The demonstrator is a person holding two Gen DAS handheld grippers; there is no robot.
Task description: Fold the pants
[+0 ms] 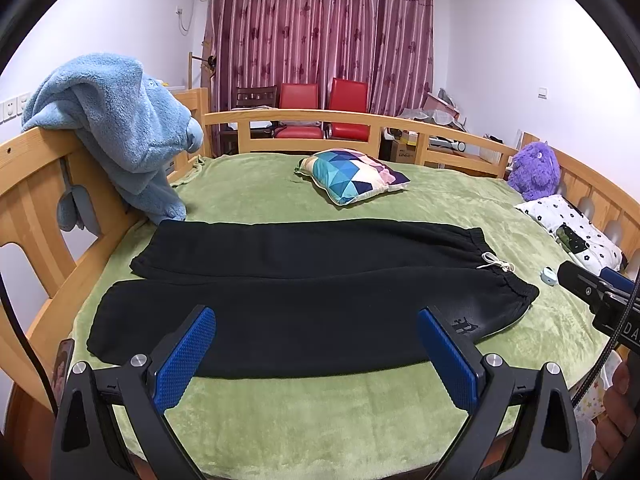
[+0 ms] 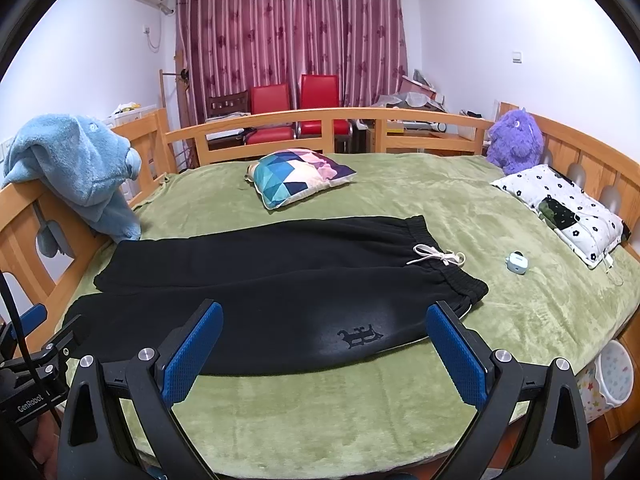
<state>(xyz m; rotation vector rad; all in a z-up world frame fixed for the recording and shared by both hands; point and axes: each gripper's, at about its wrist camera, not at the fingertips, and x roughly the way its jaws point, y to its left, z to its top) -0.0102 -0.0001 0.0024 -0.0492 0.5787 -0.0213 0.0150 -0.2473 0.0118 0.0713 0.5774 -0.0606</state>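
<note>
A blue fleece garment [image 1: 116, 128] hangs over the wooden bed rail [image 1: 36, 184] at the far left, its lower end touching the green blanket [image 1: 320, 412] just beside the leg cuffs of the black sweatpants [image 1: 304, 300]. The sweatpants lie flat and unfolded across the blanket, both legs side by side, cuffs to the left and elastic waistband to the right, with a white drawstring [image 2: 438, 258] knotted at the waist. The left gripper [image 1: 316, 356] hovers over the near leg with its blue pads spread wide, holding nothing; the right gripper [image 2: 324, 350] hangs likewise over the hip area with the printed logo [image 2: 360, 336], jaws wide apart and empty. Beyond the pants rests a geometric-patterned cushion [image 2: 298, 176]. Right of the waistband sits a small pale-blue case [image 2: 516, 263], then a floral white pillow [image 2: 568, 212] and a purple plush toy [image 2: 514, 140] at the far rail.
</note>
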